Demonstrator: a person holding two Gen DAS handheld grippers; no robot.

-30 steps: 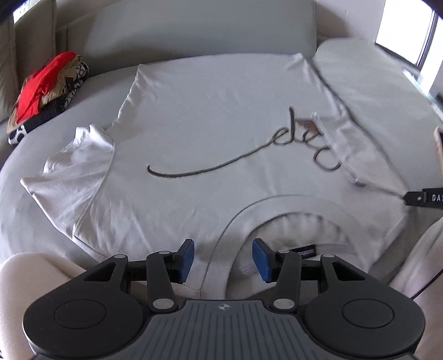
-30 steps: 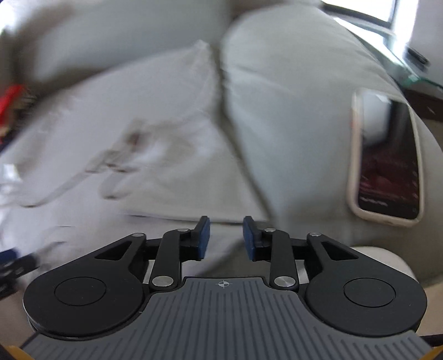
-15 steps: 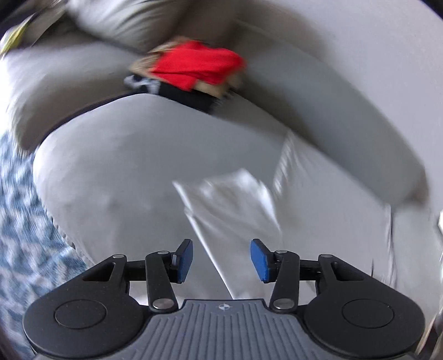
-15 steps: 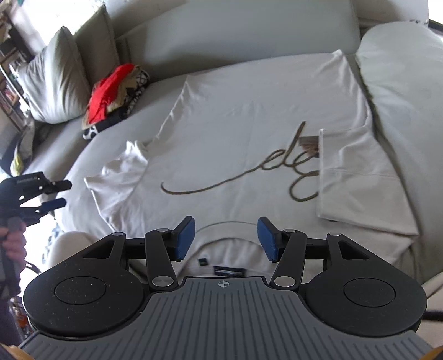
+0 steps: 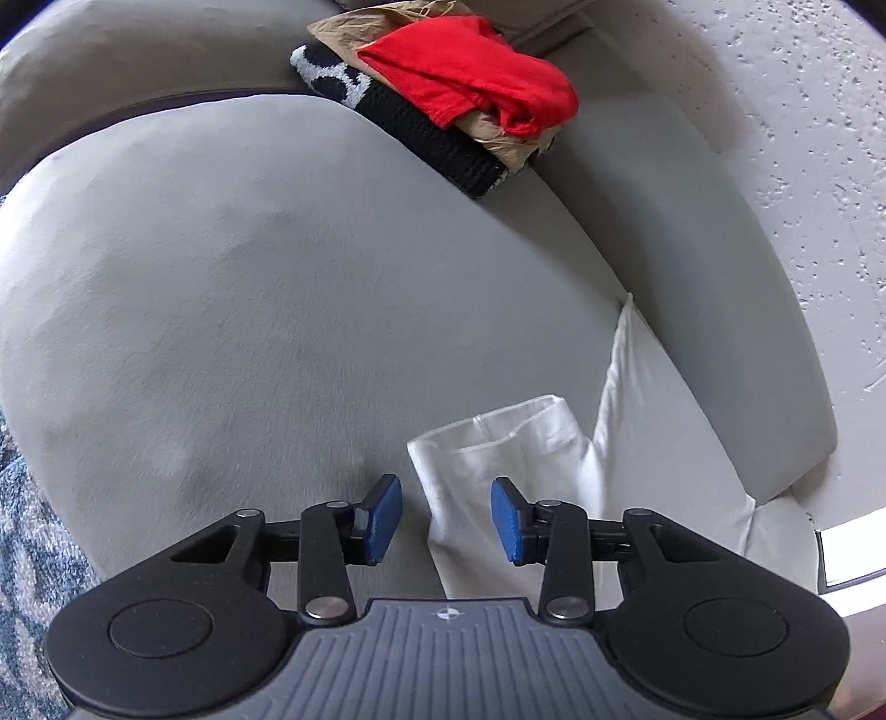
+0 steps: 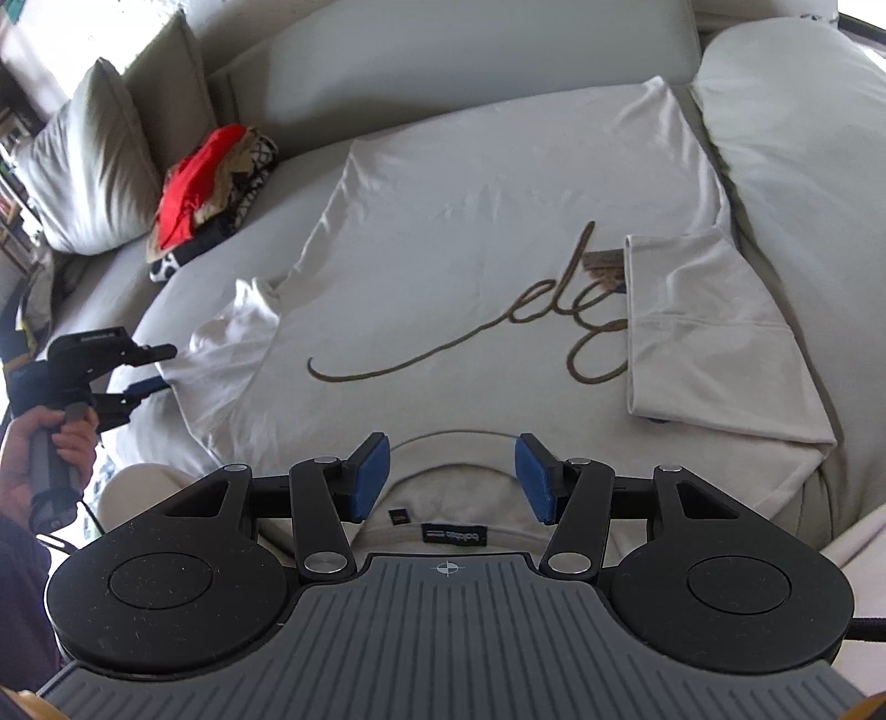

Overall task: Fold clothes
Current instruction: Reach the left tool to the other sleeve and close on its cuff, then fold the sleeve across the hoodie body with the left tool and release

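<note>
The right gripper (image 6: 451, 476) hovers wide open and empty above the collar of a white T-shirt (image 6: 476, 232) spread flat across a grey sofa (image 6: 498, 50). The left gripper (image 5: 446, 518), also open, straddles the shirt's unfolded sleeve (image 5: 498, 443) near the seat's left edge. Beyond lies a pile of clothes (image 5: 465, 83).

Left wrist: close over shirt sleeve (image 5: 498, 443), facing left. Right wrist: near collar, looking far across shirt (image 6: 470, 232). Shared: sleeve, red pile (image 6: 194, 183).
</note>
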